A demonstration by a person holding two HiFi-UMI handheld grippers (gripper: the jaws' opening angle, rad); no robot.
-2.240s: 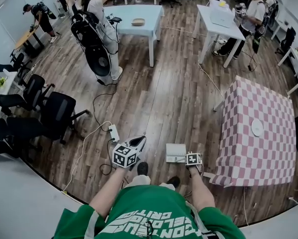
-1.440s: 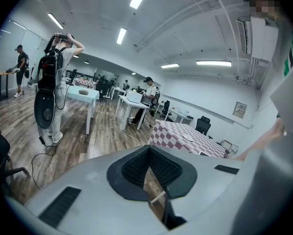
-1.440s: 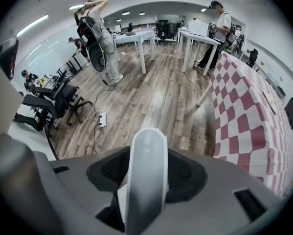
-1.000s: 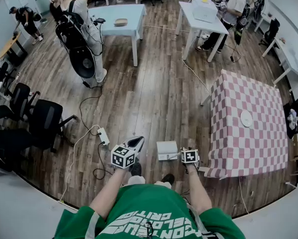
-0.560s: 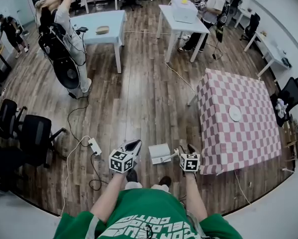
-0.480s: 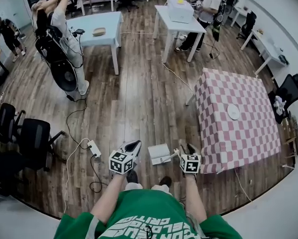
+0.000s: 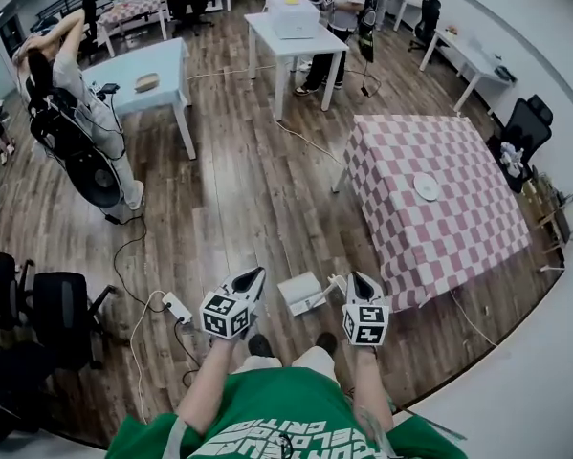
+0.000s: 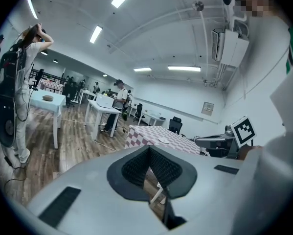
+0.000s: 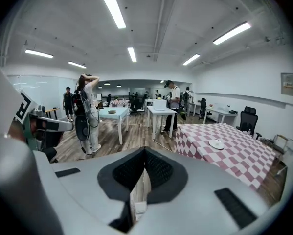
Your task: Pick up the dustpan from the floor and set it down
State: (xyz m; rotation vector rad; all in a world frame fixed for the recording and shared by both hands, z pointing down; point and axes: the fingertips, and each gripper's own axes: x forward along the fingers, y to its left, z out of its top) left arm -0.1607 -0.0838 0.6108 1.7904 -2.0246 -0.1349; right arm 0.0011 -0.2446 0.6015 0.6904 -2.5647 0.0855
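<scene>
The white dustpan (image 7: pixel 303 293) hangs over the wooden floor in front of the person's feet. Its thin handle (image 7: pixel 335 283) runs to my right gripper (image 7: pixel 357 284), whose jaws have just been closing and now stand shut on it. The right gripper view shows the pale dustpan (image 9: pixel 138 195) edge-on in the slit between the dark pads, below the right gripper's tip (image 9: pixel 145 153). My left gripper (image 7: pixel 252 278) hovers just left of the dustpan, apart from it. In its own view the left gripper (image 8: pixel 148 151) has its pads meeting, with nothing held.
A table with a pink-and-white checked cloth (image 7: pixel 458 228) stands close on the right, a white plate (image 7: pixel 426 186) on it. A power strip (image 7: pixel 176 306) and cables lie on the floor to the left, near black office chairs (image 7: pixel 61 318). Farther off are tables and several people.
The head view has risen and the floor looks farther away. Both grippers have come up, the right one more, and the dustpan has stayed at the right gripper's tip.
</scene>
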